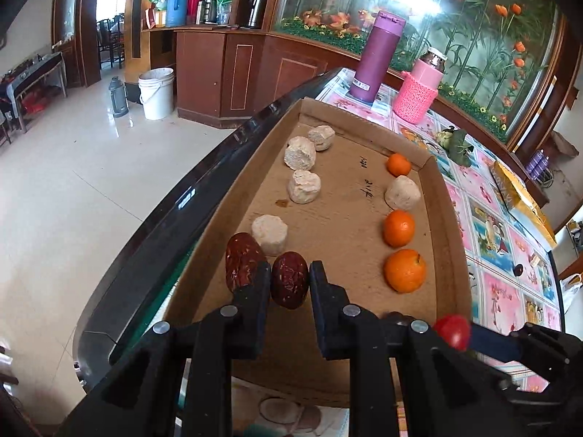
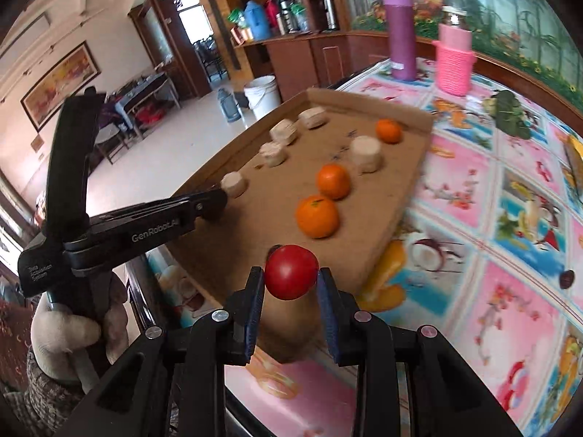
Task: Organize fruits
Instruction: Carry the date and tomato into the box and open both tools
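Left wrist view shows the left tool (image 1: 290, 279) low over the near end of the cardboard tray (image 1: 442, 196), its two fingers standing on either side of a red date (image 1: 289, 279); the pads look to touch or nearly touch the fruit, so whether it is truly pinched or just being set down I cannot tell. A second red date (image 1: 242, 260) lies just beside it, next to a row of pale cut chunks (image 1: 304, 186) along the tray's left side. Three oranges (image 1: 404, 270) line the right side, with one more pale chunk among them.

From the right wrist view, the right tool (image 2: 290, 278) pinches a small red tomato (image 2: 290, 271) between its blue pads, held above the tray's near edge, in front of the nearest orange.

The sorting seems to go by kind in rows. To do this step well, I would seat the date close against its mate, spread the fingers only once it rests on the cardboard, and lift straight up so neither date rolls. The tomato is smooth and round, so it wants a gentle grip and a low release in an open patch of tray, well apart from the left tool's path.
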### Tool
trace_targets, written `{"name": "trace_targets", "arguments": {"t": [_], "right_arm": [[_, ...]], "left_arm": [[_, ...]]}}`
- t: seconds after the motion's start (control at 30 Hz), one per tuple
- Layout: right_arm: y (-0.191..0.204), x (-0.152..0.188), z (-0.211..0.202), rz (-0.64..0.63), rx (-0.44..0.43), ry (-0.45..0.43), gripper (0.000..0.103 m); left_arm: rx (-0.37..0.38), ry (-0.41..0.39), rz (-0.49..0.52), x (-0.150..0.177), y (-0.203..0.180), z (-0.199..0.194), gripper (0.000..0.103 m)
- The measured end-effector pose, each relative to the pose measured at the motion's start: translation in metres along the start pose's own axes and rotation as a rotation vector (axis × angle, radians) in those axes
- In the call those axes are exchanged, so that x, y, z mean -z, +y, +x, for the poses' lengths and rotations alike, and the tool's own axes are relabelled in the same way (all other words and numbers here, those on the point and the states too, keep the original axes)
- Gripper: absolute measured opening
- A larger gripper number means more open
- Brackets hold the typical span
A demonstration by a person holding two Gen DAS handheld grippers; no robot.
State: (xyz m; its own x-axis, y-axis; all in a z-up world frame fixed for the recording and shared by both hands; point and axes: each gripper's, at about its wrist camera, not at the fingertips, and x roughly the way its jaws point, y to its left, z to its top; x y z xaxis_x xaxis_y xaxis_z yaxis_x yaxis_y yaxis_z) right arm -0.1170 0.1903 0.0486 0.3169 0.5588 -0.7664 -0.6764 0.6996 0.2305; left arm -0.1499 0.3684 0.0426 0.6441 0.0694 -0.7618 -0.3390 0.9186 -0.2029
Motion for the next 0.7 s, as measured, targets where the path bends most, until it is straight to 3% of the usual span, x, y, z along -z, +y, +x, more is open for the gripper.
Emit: {"name": "trace_targets", "arguments": {"t": [0.13,0.37,0.43,0.5,0.7], "right_arm": [[0.011,0.0,0.02,-0.018,0.024,0.036,0.033],[0.023,0.002,0.029,-0.043,0.056,0.038,0.033],[0.025,0.002,0.026,-0.037,0.052,0.027,0.038],[0.027,0.004,0.019,-0.03,0.053,0.004,0.055],[0.02,0.011,-0.011,0.035,0.066,-0.1,0.066]], "left_arm": [[0.027,-0.004,-0.019,0.0,0.005,-0.001,0.022],[0.065,-0.037,-0.068,0.0,0.016,-0.016,0.042],[0.068,-0.058,-0.07,-0.001,0.017,-0.024,0.048],[0.06,-0.084,-0.062,-0.001,0.014,-0.032,0.051],[-0.061,-0.176,0.038,0.003,-0.01,-0.052,0.062]]}}
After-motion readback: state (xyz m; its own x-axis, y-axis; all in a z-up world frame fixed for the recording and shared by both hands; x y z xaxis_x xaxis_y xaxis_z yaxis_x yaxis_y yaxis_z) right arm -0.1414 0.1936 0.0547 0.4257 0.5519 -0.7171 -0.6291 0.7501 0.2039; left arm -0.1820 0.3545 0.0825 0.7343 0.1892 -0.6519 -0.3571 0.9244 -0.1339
